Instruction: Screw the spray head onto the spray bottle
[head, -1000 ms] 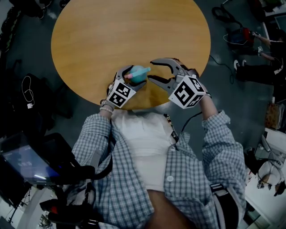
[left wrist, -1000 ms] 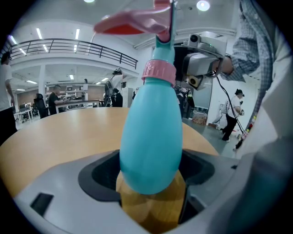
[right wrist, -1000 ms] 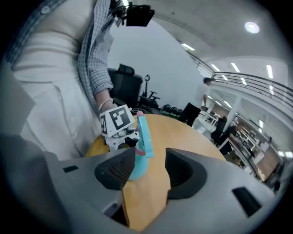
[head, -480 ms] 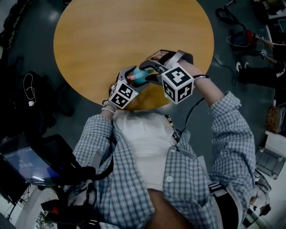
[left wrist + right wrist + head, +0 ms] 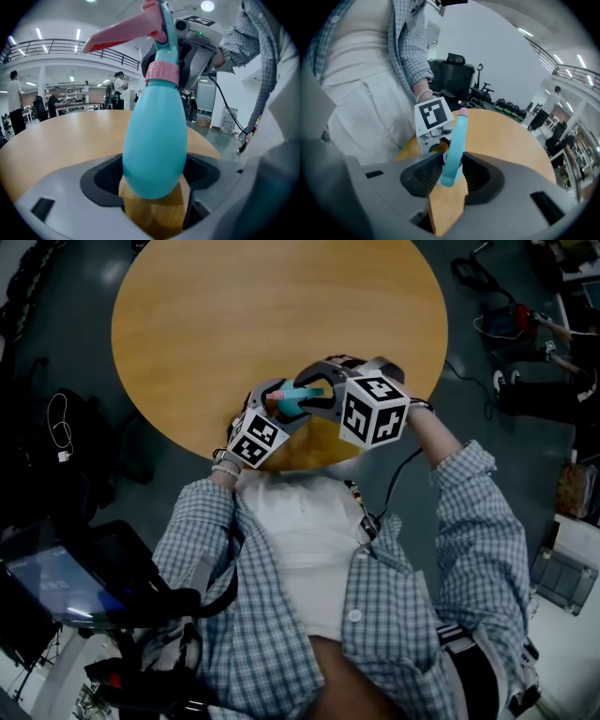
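A teal spray bottle (image 5: 154, 140) stands upright between the jaws of my left gripper (image 5: 154, 187), which is shut on its rounded body just above the round wooden table (image 5: 272, 306). A pink collar (image 5: 161, 74) sits at its neck. On top is the teal spray head (image 5: 452, 154) with a pink trigger (image 5: 122, 33). My right gripper (image 5: 452, 176) comes in from the right, its jaws closing, and both pads touch the sides of the spray head. In the head view the two grippers meet over the bottle (image 5: 298, 397) near the table's front edge.
The person's checked shirt and torso are close behind the table's near edge. Bags and cables (image 5: 511, 320) lie on the dark floor at the right. Black office chairs (image 5: 454, 70) stand past the table, and several people (image 5: 115, 91) stand far off in the hall.
My right gripper swung left from beside the bottle to over its top, and its jaws narrowed around the spray head. The left gripper and bottle stayed where they were.
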A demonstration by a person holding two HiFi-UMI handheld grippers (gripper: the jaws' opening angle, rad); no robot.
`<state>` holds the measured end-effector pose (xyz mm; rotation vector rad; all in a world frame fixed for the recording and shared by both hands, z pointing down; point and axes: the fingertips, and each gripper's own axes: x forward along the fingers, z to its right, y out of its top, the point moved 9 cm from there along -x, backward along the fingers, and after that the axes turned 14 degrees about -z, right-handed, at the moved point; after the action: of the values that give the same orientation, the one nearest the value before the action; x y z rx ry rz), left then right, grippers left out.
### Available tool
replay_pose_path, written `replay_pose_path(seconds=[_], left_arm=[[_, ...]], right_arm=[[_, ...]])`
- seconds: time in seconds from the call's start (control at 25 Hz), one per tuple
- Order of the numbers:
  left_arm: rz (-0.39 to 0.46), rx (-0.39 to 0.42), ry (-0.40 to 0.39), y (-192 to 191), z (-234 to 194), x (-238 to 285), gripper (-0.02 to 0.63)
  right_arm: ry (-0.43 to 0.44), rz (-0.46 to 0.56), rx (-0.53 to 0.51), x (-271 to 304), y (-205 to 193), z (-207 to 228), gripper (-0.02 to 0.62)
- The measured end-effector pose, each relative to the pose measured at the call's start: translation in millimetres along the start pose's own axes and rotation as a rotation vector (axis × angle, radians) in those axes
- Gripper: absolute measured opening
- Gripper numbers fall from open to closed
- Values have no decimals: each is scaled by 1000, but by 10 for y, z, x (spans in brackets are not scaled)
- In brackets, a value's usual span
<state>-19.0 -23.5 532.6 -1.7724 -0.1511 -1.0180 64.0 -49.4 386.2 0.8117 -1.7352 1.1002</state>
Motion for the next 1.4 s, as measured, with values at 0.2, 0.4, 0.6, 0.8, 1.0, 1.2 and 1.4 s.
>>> replay_pose_path(seconds=[0.2, 0.4, 0.6, 0.8, 1.0, 1.2, 1.4], left_arm=[[3, -1, 0, 9, 0, 5, 402], [6, -4, 6, 0, 5, 1, 402], [7, -11, 17, -6, 17, -3, 402], [7, -14, 11, -2, 15, 8, 402], [5, -10, 9, -10, 13, 7, 402], [4, -2, 0, -5, 7, 9, 402], [0, 7, -10, -7, 0, 3, 402]], right_arm=[[-105, 17, 295, -7, -12, -94, 124], [-268, 23, 662, 19, 47, -242, 124], [-462, 23, 1032, 84, 170, -375, 124], [-548, 31, 1071, 135, 196, -435, 124], [-431, 146, 929, 94, 65, -399, 199], [-260, 264, 646, -113, -117, -378, 235], [11, 240, 337, -218, -334, -277, 235]])
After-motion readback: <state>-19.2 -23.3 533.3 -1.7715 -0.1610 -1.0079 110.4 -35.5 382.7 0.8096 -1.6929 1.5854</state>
